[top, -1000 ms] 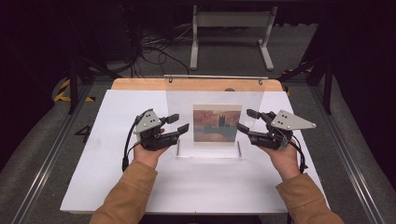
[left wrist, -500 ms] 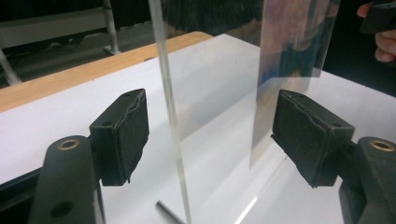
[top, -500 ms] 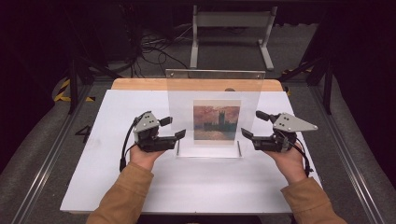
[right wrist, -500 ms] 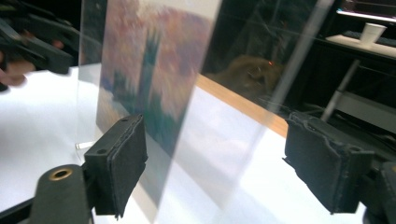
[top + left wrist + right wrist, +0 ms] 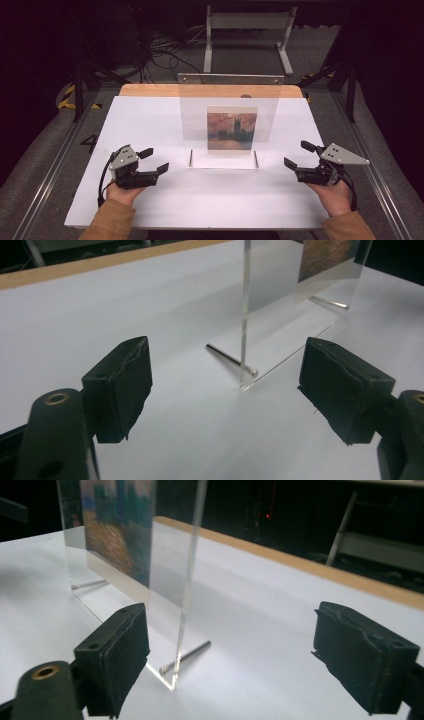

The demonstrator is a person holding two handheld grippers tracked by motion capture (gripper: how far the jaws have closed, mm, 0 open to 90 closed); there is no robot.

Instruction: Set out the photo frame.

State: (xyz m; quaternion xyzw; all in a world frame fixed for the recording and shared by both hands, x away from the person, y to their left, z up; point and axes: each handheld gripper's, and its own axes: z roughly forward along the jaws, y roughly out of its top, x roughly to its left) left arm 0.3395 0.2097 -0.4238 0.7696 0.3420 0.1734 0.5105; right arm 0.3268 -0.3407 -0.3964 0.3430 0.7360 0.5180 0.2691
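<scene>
From my station I see a white rectangular tabletop (image 5: 150, 120) with a light wooden strip (image 5: 150, 90) along its far edge, flanked by metal rails (image 5: 47, 175) over grey carpeted floor (image 5: 30, 165). Beyond it the room is dark, with black cables (image 5: 165, 52) tangled on the floor, a pale grey metal stand (image 5: 247, 30), and yellow-and-black hazard tape (image 5: 67, 97).

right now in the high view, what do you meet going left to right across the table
left tongs → left metal pin → picture in the clear stand → right metal pin → right tongs
</scene>
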